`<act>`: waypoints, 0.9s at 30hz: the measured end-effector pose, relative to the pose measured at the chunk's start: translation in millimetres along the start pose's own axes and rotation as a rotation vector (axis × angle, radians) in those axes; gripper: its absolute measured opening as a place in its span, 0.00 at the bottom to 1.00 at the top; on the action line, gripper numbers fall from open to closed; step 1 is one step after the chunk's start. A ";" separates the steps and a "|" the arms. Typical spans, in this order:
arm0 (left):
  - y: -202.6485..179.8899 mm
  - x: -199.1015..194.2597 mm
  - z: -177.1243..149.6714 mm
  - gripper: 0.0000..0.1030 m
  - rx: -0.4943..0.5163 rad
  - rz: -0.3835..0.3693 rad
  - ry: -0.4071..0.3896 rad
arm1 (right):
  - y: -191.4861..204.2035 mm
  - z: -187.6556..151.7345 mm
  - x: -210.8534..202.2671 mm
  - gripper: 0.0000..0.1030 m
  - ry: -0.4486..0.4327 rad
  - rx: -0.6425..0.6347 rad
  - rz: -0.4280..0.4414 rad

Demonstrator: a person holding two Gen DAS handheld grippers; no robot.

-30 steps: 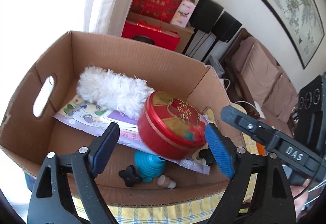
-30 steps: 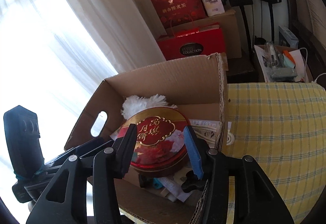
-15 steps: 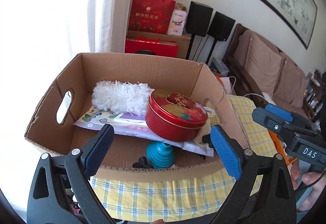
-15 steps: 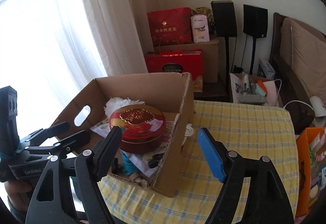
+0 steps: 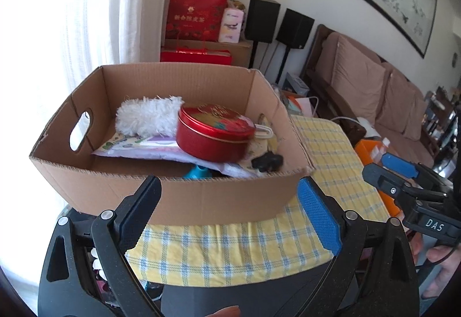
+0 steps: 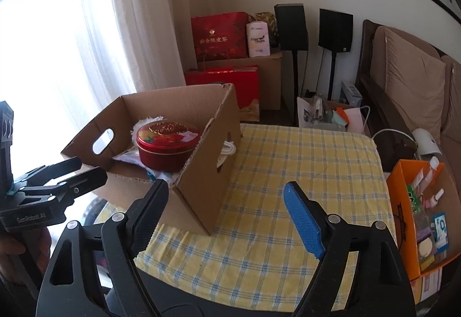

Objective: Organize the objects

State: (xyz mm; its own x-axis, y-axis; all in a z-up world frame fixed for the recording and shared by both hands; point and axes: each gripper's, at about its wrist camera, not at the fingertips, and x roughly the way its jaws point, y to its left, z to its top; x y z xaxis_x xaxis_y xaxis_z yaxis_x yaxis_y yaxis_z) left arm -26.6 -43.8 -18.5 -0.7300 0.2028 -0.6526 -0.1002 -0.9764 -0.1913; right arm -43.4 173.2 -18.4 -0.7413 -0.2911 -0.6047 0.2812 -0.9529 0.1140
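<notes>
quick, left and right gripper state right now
Left gripper: open, holding nothing; its jaws have just been opening.
Right gripper: open, nothing between the jaws; they have just been opening, and the red tin sits in the cardboard box.

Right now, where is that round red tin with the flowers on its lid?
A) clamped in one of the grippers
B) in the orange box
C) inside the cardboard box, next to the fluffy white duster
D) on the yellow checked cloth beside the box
C: the round red tin sits inside the cardboard box, against the fluffy white duster, on top of papers; both grippers are open, empty and clear of the box.
</notes>
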 end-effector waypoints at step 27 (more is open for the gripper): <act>-18.5 -54.4 -60.6 0.93 0.020 0.103 -0.021 | -8.1 -72.5 -71.8 0.99 -0.031 0.064 -0.163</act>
State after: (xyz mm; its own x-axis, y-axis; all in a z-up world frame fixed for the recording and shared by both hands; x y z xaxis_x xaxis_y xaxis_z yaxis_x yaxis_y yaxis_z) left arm 56.0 -32.3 -23.9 -0.7513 0.1001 -0.6523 -0.0372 -0.9933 -0.1097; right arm 51.8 208.0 -33.1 -0.7926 -0.1337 -0.5949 0.1170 -0.9909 0.0667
